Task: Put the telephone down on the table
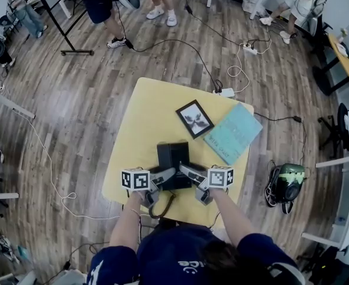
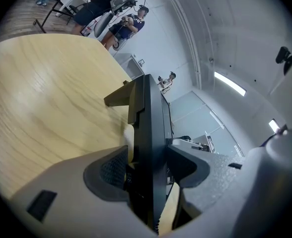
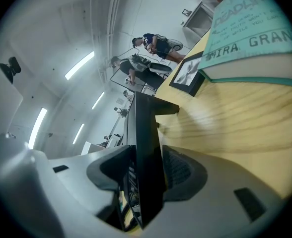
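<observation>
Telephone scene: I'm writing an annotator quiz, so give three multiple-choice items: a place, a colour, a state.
1. In the head view, the book lies where from the framed picture? A. left B. right C. on top of it
2. The telephone is: A. black B. red C. white
3. The left gripper and right gripper are: A. both open, empty B. both shut on the telephone C. one shut on the book
Key: 1 B, it sits at the picture's right; 2 A, black in every view; 3 B, both clamp its sides.
</observation>
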The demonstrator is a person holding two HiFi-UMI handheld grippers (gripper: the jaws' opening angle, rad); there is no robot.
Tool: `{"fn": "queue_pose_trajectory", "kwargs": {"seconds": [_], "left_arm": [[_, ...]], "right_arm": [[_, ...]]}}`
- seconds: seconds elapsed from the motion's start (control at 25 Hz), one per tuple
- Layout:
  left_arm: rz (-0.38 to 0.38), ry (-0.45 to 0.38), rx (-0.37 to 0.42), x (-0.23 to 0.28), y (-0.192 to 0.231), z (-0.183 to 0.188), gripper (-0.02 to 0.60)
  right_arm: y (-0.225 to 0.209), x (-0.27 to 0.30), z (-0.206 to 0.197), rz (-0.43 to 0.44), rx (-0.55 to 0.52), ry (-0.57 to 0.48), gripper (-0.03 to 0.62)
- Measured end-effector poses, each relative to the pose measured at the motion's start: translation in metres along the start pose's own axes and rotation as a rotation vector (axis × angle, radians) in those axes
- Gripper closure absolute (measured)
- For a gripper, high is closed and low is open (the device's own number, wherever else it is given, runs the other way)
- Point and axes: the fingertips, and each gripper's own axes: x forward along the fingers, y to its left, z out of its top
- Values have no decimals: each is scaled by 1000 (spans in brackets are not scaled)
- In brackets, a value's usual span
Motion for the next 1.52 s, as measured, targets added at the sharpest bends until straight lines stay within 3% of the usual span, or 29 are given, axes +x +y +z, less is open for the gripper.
{"fn": "queue_pose_trajectory", "kwargs": {"seconds": [0.8, 0.92, 1.04, 1.2, 1.36, 1.52], "left_arm": [[41, 35, 23, 7, 1, -7, 339], [86, 28, 47, 6, 1, -6, 334], [154, 19, 104, 1, 0, -1, 327], [239, -13, 145, -13, 5, 6, 326], [328, -133, 129, -39, 7, 17, 327], [318, -176, 173, -56, -12, 24, 327]], "right_arm": [[-8, 0, -6, -114, -4, 11, 349], [-3, 0, -1, -128, -30, -4, 248], [-2, 0, 6, -165, -51, -20, 233], [-6, -4, 12, -257, -119, -13, 209], [-6, -20, 17, -355, -188, -51, 189], [7, -34, 24, -446, -325, -70, 189]]}}
